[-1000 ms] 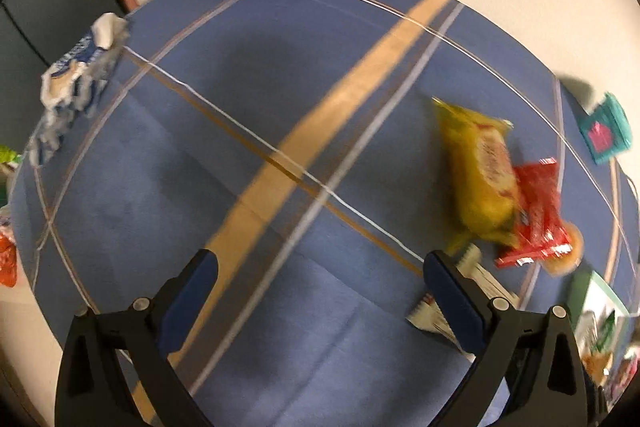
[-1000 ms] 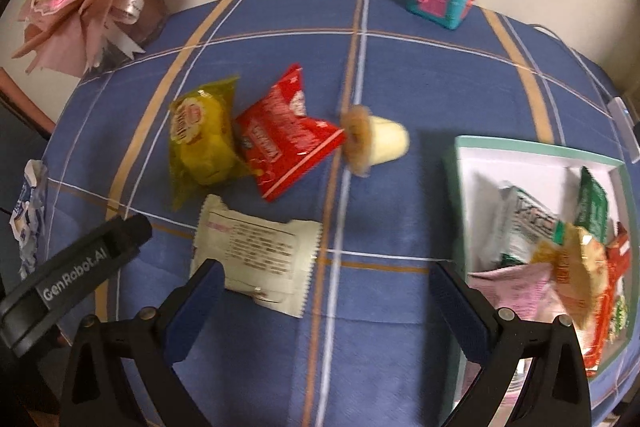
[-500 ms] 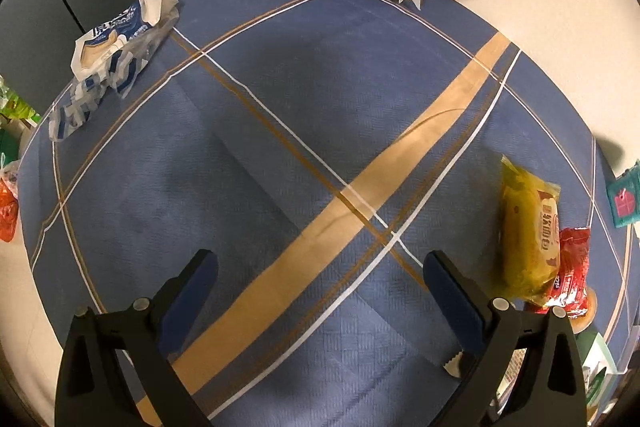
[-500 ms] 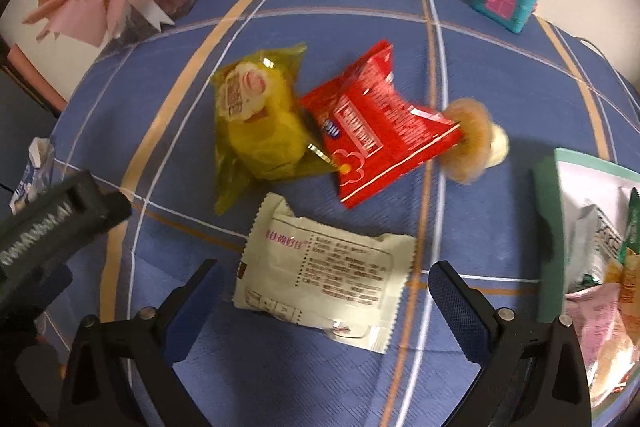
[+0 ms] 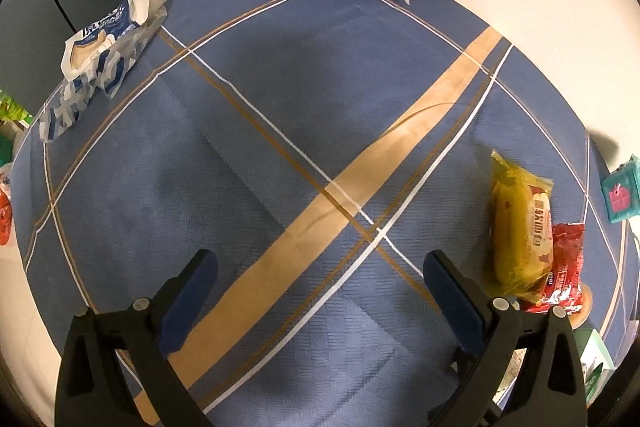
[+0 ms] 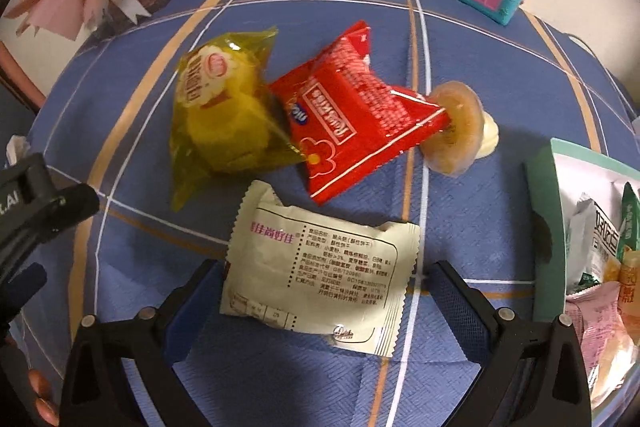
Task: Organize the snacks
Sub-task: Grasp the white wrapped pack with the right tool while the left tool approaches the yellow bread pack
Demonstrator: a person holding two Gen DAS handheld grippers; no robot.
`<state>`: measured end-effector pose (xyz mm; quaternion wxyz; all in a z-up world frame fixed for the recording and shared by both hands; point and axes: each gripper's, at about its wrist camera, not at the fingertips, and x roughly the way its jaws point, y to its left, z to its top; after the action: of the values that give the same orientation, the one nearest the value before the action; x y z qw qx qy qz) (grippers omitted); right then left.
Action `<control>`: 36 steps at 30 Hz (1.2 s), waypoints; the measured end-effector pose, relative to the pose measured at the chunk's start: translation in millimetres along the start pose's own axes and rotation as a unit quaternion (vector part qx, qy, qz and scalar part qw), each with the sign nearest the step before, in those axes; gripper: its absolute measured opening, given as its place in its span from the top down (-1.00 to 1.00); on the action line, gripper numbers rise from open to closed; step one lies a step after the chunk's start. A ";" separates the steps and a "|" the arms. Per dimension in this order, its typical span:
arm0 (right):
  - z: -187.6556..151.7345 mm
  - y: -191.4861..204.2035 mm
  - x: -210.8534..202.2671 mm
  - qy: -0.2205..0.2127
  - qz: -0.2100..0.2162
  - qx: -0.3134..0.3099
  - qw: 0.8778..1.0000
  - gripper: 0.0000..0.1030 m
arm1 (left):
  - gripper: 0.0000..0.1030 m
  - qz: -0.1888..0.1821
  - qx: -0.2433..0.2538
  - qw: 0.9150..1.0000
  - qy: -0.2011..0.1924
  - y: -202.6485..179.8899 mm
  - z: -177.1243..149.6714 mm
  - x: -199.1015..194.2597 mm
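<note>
Since a moment ago the right gripper [image 6: 320,291] has closed in on the cream packet [image 6: 320,275], jaws wide and straddling its near half on the tablecloth [image 6: 500,75] left of the tray [image 6: 540,195]; light, crinkly and slippery, it probably wants pinching across its puffed middle.

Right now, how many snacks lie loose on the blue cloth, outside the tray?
4: a white packet between the right gripper's open fingers, a yellow bag behind it, a red bag beside that, a jelly cup at the red bag's tip. Others may be hidden.
</note>
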<state>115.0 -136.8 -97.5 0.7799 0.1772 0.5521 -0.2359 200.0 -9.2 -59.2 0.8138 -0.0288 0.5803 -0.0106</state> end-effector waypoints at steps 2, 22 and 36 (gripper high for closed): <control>-0.7 -2.9 -0.1 -0.002 0.002 0.006 1.000 -0.99 | -0.98 0.000 0.002 1.000 -0.002 -1.1 0.0 -1.6; 9.3 -39.0 -10.1 -0.006 0.009 0.031 0.999 -0.55 | -0.98 -0.018 0.050 0.999 0.012 -29.5 -8.2 0.4; 8.8 -67.7 -23.5 0.002 0.023 0.036 0.999 -0.30 | -0.98 -0.020 0.070 0.997 -0.001 -44.1 -9.9 -10.1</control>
<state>77.1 -193.4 -73.4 0.7770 0.2184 0.5405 -0.2376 188.1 -53.1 -50.2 0.8141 0.0169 0.5765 -0.0676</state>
